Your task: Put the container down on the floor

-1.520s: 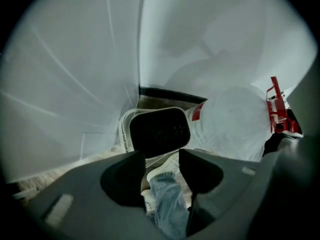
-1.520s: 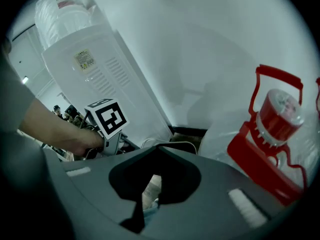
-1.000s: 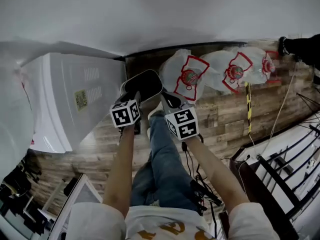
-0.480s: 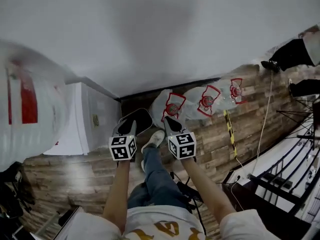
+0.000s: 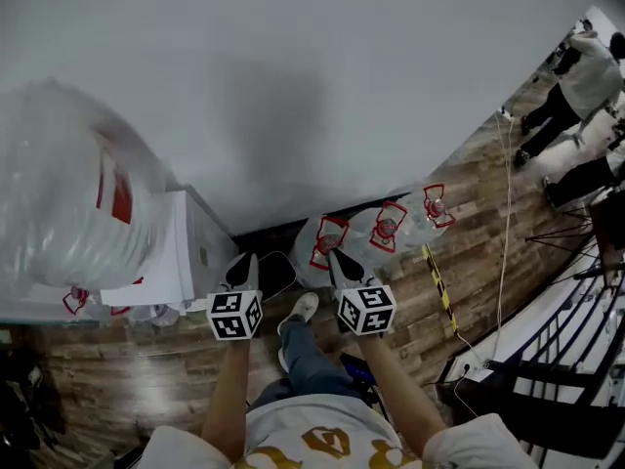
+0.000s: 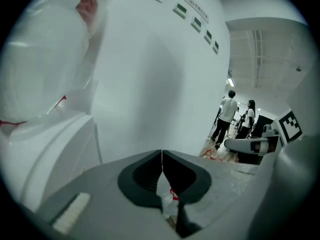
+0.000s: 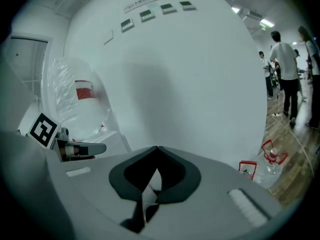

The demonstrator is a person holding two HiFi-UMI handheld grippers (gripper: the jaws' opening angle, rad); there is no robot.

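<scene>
**Wood-plank floor, dark container down at the foot of the wall**

Busy surroundings here. A white cabinet (image 5: 181, 252) stands on the left against the wall (image 5: 293, 86), and a big clear bag (image 5: 68, 203) with red print is piled on top of it. Along the wall's foot to the right sits a row of printed bags (image 5: 381, 233). Past them a yellow-and-black striped tape (image 5: 437, 277) and a pale cable (image 5: 503, 223) cross the floor (image 5: 146, 360). A black frame (image 5: 547, 389) fills the lower right, and people (image 5: 586, 66) stand far off at the upper right.

The container (image 5: 276, 274) lies on the floor between the cabinet's corner and the nearest printed bag. Its dark inside faces up inside a pale rim. It's small in view, but its long axis seems to run along the wall.

Both bare forearms (image 5: 229, 379) reach forward side by side, with a shoe (image 5: 301, 308) planted between them. The left gripper (image 5: 244, 262) and the right gripper (image 5: 335, 258) point towards the wall, one on each side of the container. Each gripper view shows its tips pressed together with nothing caught between them: left gripper (image 6: 162, 154), right gripper (image 7: 156, 149).
</scene>
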